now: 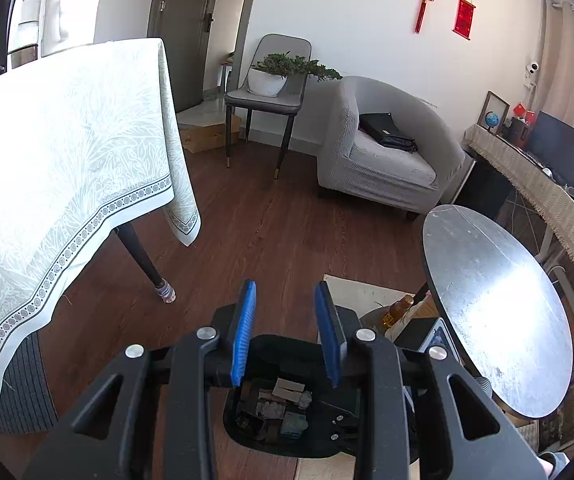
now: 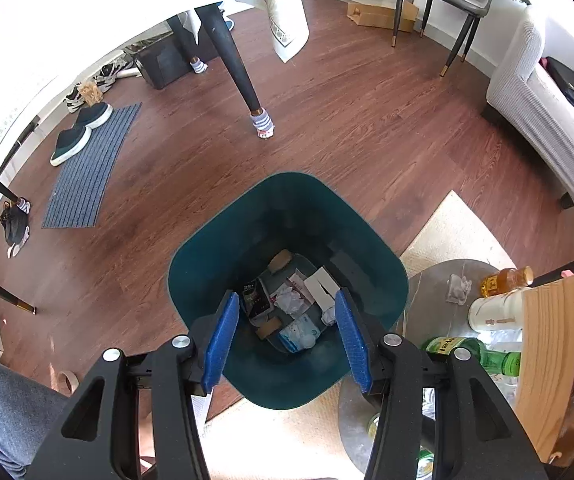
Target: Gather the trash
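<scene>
Both the left gripper and right gripper hang over the bin, jaws wide apart, holding and touching nothing.

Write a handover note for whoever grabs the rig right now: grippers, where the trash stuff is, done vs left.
Left gripper: open, empty, above the bin.
Right gripper: open, empty, over the mouth of the teal trash bin.
Bin stands on the wood floor beside the low round table; it already holds crumpled paper, wrappers and small boxes.
Left, judging by the table: a small crumpled packet, an amber bottle, a white bottle and a green bottle. Whether every bottle counts as trash is unclear.
</scene>
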